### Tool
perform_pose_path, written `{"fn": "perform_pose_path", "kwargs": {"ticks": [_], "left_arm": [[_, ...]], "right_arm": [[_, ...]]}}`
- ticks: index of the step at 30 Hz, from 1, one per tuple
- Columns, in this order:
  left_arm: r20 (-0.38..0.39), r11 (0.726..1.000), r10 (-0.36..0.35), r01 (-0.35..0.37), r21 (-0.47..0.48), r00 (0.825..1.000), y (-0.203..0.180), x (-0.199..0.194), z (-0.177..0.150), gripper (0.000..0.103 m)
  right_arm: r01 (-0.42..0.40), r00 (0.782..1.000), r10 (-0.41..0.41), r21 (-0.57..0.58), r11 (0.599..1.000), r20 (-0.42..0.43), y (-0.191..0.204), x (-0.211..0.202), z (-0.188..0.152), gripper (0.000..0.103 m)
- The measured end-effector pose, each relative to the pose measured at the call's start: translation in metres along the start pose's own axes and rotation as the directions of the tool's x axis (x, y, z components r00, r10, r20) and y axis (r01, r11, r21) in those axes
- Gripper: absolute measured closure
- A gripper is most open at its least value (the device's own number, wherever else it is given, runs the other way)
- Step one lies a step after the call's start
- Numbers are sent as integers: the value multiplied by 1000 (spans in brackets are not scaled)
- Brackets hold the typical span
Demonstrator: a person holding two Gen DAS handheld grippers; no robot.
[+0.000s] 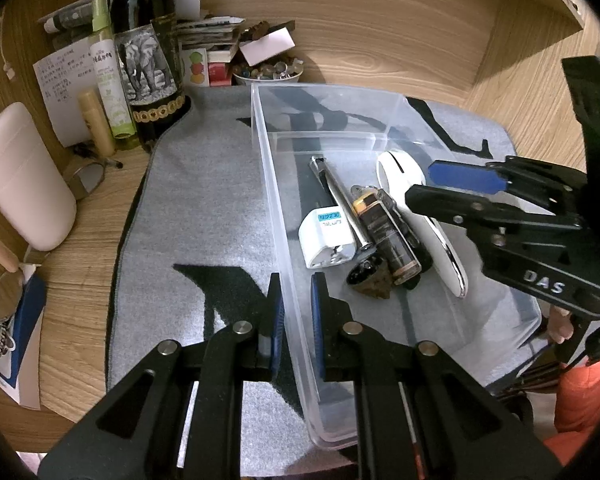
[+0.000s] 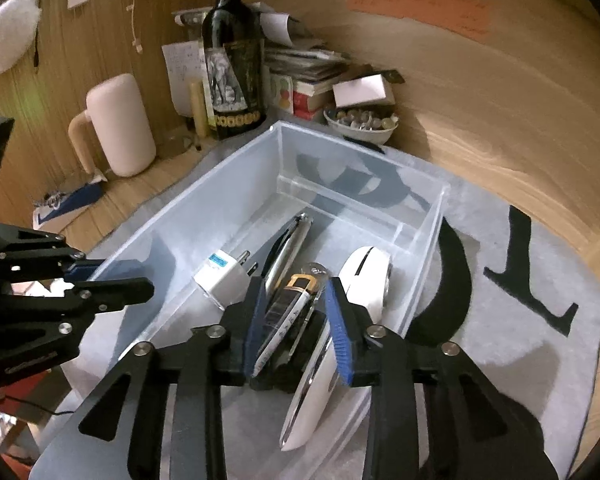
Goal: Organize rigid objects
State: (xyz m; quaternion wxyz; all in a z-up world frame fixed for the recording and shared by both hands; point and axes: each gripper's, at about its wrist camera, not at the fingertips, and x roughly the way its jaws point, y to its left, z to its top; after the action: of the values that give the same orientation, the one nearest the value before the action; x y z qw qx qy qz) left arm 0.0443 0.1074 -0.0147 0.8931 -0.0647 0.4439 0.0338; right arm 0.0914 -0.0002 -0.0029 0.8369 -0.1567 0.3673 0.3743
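Note:
A clear plastic bin (image 1: 278, 216) (image 2: 172, 216) stands on a grey mat. In it lie a white plug adapter (image 1: 326, 240) (image 2: 222, 276), a silver pen (image 1: 340, 196) (image 2: 288, 240), a black-and-gold battery in a clear case (image 1: 388, 236) (image 2: 288, 312), a white mouse (image 1: 420, 220) (image 2: 364, 280) and a small dark object (image 1: 370, 278). My left gripper (image 1: 298, 304) (image 2: 124, 276) straddles the bin's left wall, jaws close on both sides of it. My right gripper (image 2: 296, 320) (image 1: 432, 184) is open above the battery, not touching it.
A dark wine bottle (image 1: 148, 52) (image 2: 232, 64), a green spray bottle (image 1: 108, 76), a pink jug (image 1: 20, 176) (image 2: 120, 124), a bowl of small items (image 1: 268, 74) (image 2: 360, 126) and stacked papers crowd the wooden desk's back corner. An empty compartment lies at the bin's far end (image 2: 360, 204).

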Motion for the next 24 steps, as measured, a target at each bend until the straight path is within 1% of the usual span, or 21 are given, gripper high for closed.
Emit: {"fn": "perform_pose_path", "kwargs": {"ticks": [2, 6, 7, 8, 9, 10, 11, 13, 15, 16, 17, 19, 21, 22, 23, 24], "left_arm": [[21, 1000, 20, -20, 3, 1000, 0, -7, 2, 92], [42, 1000, 25, -25, 7, 999, 0, -18, 7, 92], [50, 999, 30, -31, 13, 998, -2, -21, 8, 88], [57, 999, 29, -30, 15, 998, -2, -23, 8, 79], [71, 999, 31, -32, 16, 997, -5, -27, 8, 74], [86, 999, 30, -32, 20, 996, -6, -31, 8, 65], [97, 999, 29, -31, 25, 995, -7, -33, 8, 60], [137, 999, 25, -30, 39, 990, -14, -41, 6, 58], [177, 999, 4, -12, 42, 984, -19, -46, 3, 49], [196, 999, -9, 1, 40, 981, -21, -49, 1, 42], [214, 999, -17, 9, 40, 977, -23, -52, -2, 38], [253, 999, -23, 11, 49, 967, -28, -57, -7, 38], [288, 999, -19, 5, 52, 957, -32, -63, -12, 32], [303, 999, -19, 4, 49, 953, -33, -65, -14, 22], [322, 999, -17, 4, 42, 946, -33, -67, -17, 15], [348, 1000, -12, 1, 31, 937, -34, -70, -21, 13]], "right_arm": [[-1, 1000, 0, 10, 1000, 17, -2, -6, 0, 64], [14, 998, -15, 17, 1000, 66, -5, -25, -3, 55], [18, 996, -20, 21, 1000, 83, -6, -31, -5, 50], [19, 995, -22, 27, 999, 99, -7, -37, -6, 45], [20, 993, -24, 32, 999, 114, -8, -43, -7, 43], [23, 992, -27, 36, 999, 126, -9, -48, -9, 39], [28, 990, -33, 40, 999, 140, -9, -53, -10, 34], [43, 985, -50, 45, 998, 166, -10, -64, -15, 29], [49, 980, -58, 53, 997, 188, -10, -73, -20, 24], [51, 978, -62, 59, 997, 197, -10, -78, -24, 22], [53, 977, -64, 62, 997, 202, -10, -80, -27, 20], [60, 975, -73, 67, 996, 211, -8, -86, -33, 20], [61, 973, -75, 72, 996, 219, -7, -89, -39, 17], [60, 972, -76, 77, 995, 224, -6, -91, -43, 14], [62, 971, -79, 82, 995, 227, -5, -92, -46, 11], [65, 969, -84, 88, 994, 233, -4, -93, -50, 9]]}}
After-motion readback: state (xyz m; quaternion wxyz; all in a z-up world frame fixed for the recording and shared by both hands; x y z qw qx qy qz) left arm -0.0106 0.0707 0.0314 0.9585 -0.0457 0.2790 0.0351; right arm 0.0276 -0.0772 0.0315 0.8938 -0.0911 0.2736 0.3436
